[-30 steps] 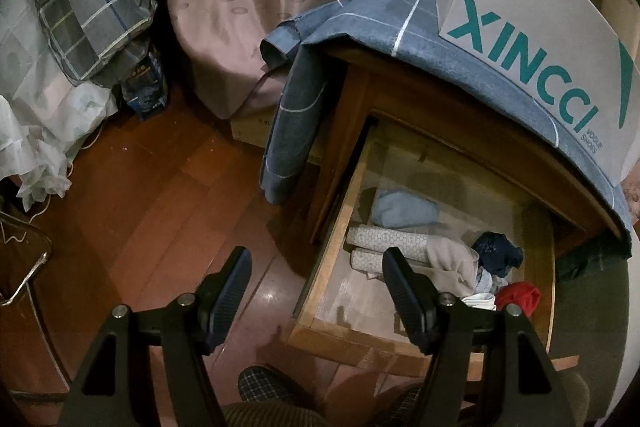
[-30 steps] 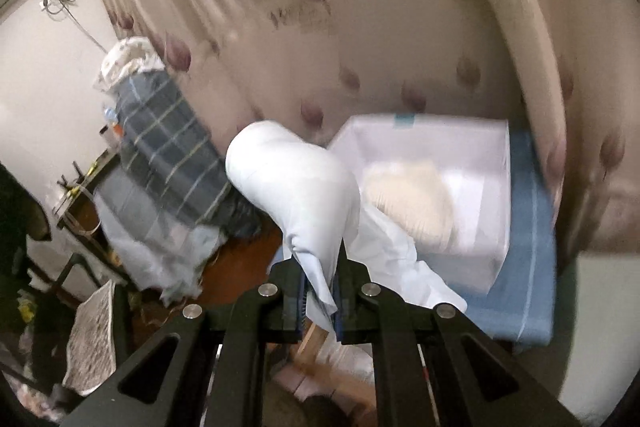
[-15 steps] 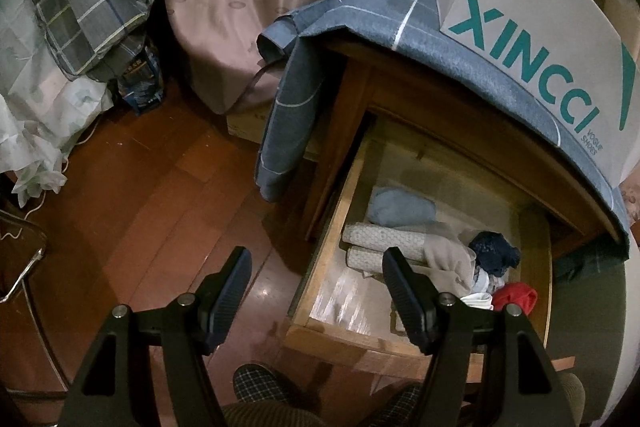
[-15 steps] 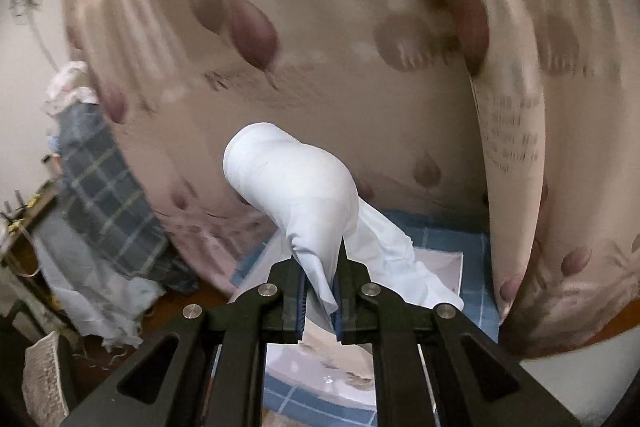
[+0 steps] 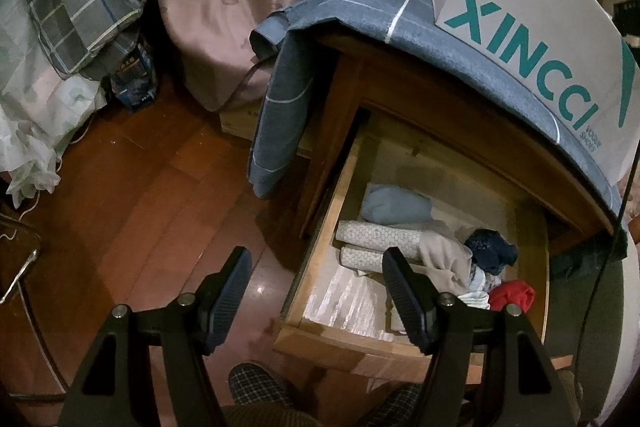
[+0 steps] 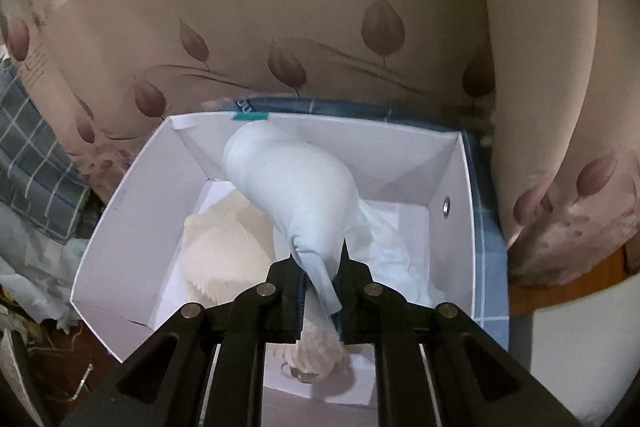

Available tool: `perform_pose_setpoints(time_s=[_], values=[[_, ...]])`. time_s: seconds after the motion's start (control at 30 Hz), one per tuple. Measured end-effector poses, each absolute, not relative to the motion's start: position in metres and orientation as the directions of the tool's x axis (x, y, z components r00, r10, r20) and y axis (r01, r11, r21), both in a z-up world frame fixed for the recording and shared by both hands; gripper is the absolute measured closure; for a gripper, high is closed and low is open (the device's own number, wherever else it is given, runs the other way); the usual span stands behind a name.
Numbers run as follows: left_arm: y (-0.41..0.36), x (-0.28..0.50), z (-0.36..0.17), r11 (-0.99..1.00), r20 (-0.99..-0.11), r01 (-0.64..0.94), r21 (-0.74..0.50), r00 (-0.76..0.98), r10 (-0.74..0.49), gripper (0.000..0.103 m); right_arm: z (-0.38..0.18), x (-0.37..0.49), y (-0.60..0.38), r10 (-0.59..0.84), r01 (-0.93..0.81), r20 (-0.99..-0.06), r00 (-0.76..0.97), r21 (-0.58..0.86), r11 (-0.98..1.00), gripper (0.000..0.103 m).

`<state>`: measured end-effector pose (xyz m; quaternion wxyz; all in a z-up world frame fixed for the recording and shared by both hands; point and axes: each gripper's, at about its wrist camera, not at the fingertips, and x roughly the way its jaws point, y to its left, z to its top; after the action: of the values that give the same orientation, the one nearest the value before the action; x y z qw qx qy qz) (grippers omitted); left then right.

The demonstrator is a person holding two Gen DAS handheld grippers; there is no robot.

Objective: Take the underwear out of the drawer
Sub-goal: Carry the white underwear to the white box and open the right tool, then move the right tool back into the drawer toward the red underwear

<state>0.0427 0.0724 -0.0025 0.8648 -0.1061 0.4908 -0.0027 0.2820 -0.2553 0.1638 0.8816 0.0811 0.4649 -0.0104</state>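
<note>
Leaf-print bedding behind; right gripper [image 6: 320, 283], now over the white shoebox [image 6: 120, 211], fingers easing around pale-blue underwear [image 6: 296, 187]; left gripper [image 5: 316, 291] gapes empty.

Drawer [image 5: 316, 239]: pulled open, reachable from above. Its near-left floor is bare; folded rolls [image 5: 376, 235], a beige garment [image 5: 444, 255] and small dark, white and red items fill the middle and right. The nightstand top [image 5: 480, 131], draped with a blue cloth [image 5: 352, 7], overhangs the far part of the drawer. The wooden floor [image 5: 140, 187] left of the drawer is unobstructed.

White box [image 6: 120, 215]: open top, four upright walls. A cream bundle [image 6: 220, 251] lies on the left of its floor, and pale blue underwear [image 6: 296, 187] hanging from the right gripper [image 6: 322, 287] fills the middle. A curtain [image 6: 280, 7] hangs close behind the far wall.
</note>
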Motion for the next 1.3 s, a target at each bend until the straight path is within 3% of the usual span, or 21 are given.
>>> perform_pose_setpoints(time_s=[0.13,0.33,0.77,0.87,1.07,1.3], values=[[0.073,0.043,-0.003,0.976,-0.848,-0.105,-0.193,0.518,-0.112,0.033,0.158,0.279,-0.261,0.081,0.106,-0.83,0.552,0.166,0.98,0.065],[0.073,0.042,-0.003,0.976,-0.848,-0.103,-0.19,0.518,-0.111,0.033,0.164,0.27,-0.261,0.073,0.099,-0.833,0.548,0.151,0.984,0.056],[0.069,0.042,-0.003,0.979,-0.852,-0.094,-0.179,0.512,-0.107,0.033,0.201,0.198,-0.242,0.17,-0.062,-0.822,0.544,0.163,0.985,0.053],[0.066,0.043,-0.004,0.981,-0.858,-0.079,-0.176,0.502,-0.113,0.033,0.198,0.165,-0.237,0.189,-0.106,-0.84,0.508,0.157,0.982,0.048],[0.065,0.043,-0.004,0.982,-0.859,-0.071,-0.172,0.499,-0.114,0.033,0.165,0.111,-0.231,0.232,-0.168,-0.89,0.393,0.178,0.97,0.048],[0.063,0.043,-0.004,0.984,-0.862,-0.066,-0.165,0.495,-0.111,0.033,0.085,0.083,-0.235,0.208,-0.154,-0.952,0.224,0.176,0.972,0.048]])
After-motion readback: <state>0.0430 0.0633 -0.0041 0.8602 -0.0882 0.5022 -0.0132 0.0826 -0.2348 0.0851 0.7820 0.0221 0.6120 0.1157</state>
